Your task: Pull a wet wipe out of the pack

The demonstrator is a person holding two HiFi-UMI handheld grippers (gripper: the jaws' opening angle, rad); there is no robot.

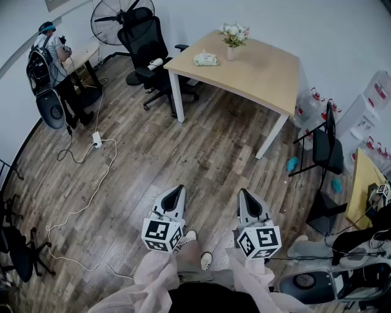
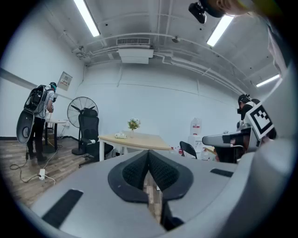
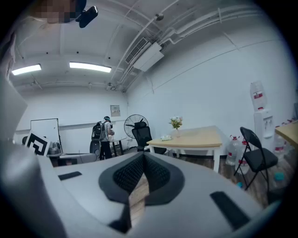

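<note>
The wet wipe pack (image 1: 206,58) lies on the far wooden table (image 1: 256,73), next to a small vase of flowers (image 1: 234,35). Both grippers are held low over the wooden floor, well short of the table and pointing toward it. My left gripper (image 1: 178,194) is shut with nothing in it, and so is my right gripper (image 1: 245,196). In the left gripper view the pack (image 2: 121,135) shows small beyond the closed gripper (image 2: 149,153). The right gripper view shows the pack (image 3: 166,137) past its closed gripper (image 3: 143,155).
A black office chair (image 1: 146,49) and a standing fan (image 1: 116,18) are left of the table. A person with a backpack (image 1: 49,67) stands at a desk far left. A cable (image 1: 91,183) trails over the floor. A folding chair (image 1: 324,147) and water bottles (image 1: 308,104) stand at the right.
</note>
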